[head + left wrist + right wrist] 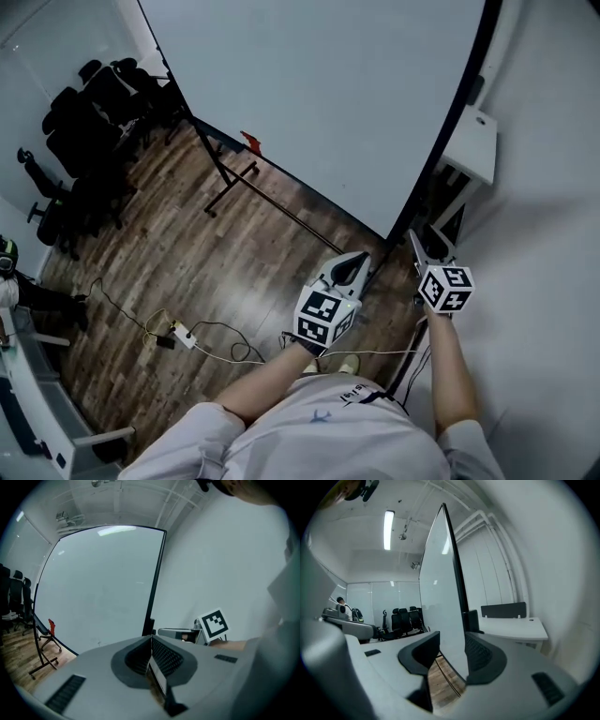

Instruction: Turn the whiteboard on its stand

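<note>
Head view looked steeply down on the person's two forearms, each holding a gripper above the wooden floor. The left gripper pointed toward the lower right corner of the whiteboard but was apart from it. In the left gripper view its jaws were pressed together, and nothing showed between them.

The right gripper was just beside the left one, at that same corner of the board. In the right gripper view its jaws were spread, and the thin edge of the board stood between them. The jaw on the right seemed to lie against the board's dark frame, though the view did not make this sure. A strip of floor showed between the board and the other jaw.

On the floor to the person's left lay a white power strip with thin cables. The board itself was large and blank, and it was carried on a black stand whose legs rested on the floor. A small red object sat at the board's lower edge. Farther left stood a group of black chairs. Behind the board's right edge, a white table stood near the pale wall.
</note>
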Motion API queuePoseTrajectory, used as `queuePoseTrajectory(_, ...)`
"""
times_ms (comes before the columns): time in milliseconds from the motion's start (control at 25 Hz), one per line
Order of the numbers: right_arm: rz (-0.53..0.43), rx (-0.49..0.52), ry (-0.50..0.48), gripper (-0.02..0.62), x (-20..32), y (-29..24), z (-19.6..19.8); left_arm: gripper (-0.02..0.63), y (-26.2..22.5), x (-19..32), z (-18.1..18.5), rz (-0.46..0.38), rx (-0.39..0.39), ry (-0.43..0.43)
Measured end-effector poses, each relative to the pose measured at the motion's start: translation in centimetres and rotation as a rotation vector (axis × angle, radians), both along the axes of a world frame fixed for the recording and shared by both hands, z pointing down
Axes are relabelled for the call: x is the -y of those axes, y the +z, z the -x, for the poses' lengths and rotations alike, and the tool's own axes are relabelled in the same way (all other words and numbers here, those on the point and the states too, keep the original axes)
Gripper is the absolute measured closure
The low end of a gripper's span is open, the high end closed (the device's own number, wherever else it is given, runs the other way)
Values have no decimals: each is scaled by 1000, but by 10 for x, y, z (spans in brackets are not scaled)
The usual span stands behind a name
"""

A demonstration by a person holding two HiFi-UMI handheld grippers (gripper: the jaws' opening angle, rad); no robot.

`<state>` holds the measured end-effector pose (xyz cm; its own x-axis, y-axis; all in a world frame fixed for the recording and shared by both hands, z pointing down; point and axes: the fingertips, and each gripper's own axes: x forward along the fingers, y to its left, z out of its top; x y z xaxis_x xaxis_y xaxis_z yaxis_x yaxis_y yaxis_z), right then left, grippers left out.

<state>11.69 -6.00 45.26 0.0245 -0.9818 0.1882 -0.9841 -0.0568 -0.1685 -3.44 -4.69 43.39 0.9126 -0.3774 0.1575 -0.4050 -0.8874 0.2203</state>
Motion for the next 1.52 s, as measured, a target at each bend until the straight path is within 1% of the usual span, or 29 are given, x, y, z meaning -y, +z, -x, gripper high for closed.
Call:
queuePoseTrajectory(80, -18, 3, -10, 447, -8, -9, 14, 594, -4, -3, -4, -2, -4, 20)
queuePoseTrajectory(160, -40, 5, -13, 500, -15, -21, 28, 594, -7, -7, -6, -6, -4, 36)
queuePoseTrajectory(240, -64, 6, -21, 534, -22, -32, 42, 594, -10, -10, -6, -10, -6, 45)
queuePoseTrajectory(440, -93, -15, -51, 576, -36, -48, 73, 594, -17, -17, -1, -12, -22, 48)
queuePoseTrajectory(840, -77, -6, -82, 581, -42, -42, 92, 594, -15, -24, 0, -9, -21, 59)
queuePoseTrajectory(1520, -72, -7, -85, 581, -52, -38, 93, 594, -11, -33, -1, -6, -15, 70)
